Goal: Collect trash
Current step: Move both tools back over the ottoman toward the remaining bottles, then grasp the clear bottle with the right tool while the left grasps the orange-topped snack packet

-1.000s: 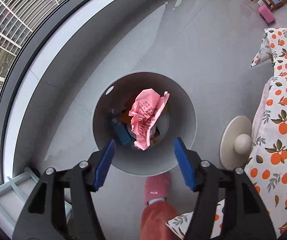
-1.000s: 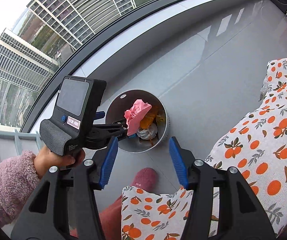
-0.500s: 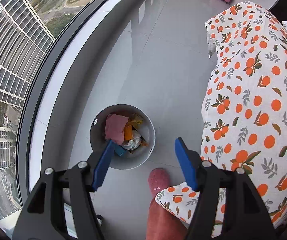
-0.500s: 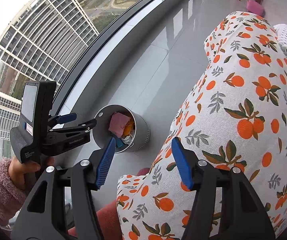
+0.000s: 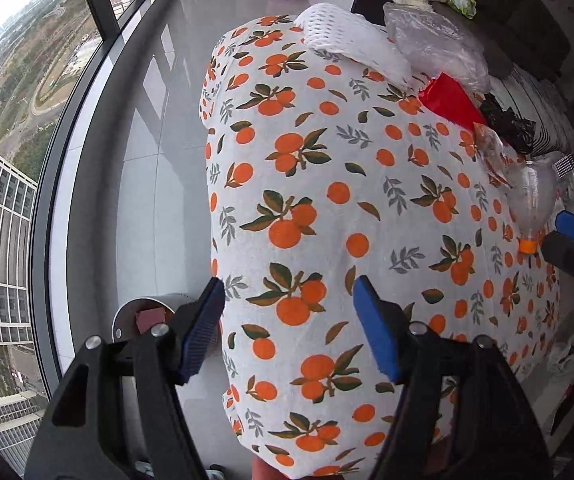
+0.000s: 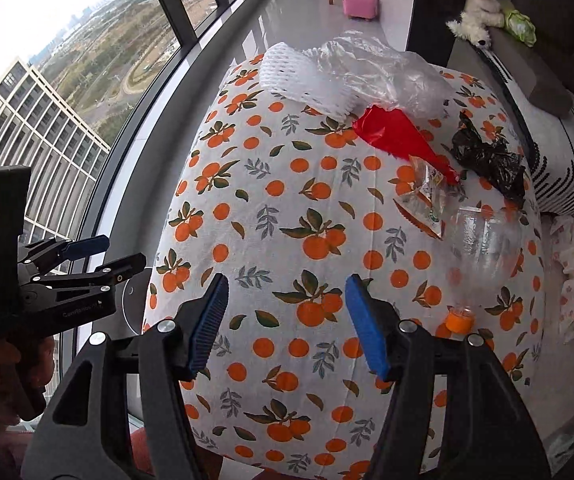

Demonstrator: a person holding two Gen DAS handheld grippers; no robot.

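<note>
A table under an orange-print cloth fills both views. Along its far right side lie a white foam net, a clear plastic bag, a red wrapper, a black bag, a snack wrapper and a clear bottle with an orange cap. The grey bin stands on the floor at the lower left, with pink paper inside. My left gripper and right gripper hang above the cloth. Their jaws are opening, and nothing is between them.
Floor-to-ceiling windows run along the left. A pink stool and a wooden chair stand at the far end of the tiled floor. A dark sofa with a plush toy and a striped cushion lies beyond the table.
Both grippers have risen and swung from above the bin to over the table. The bin has slid to the lower left, and the jaws stand a little wider.
</note>
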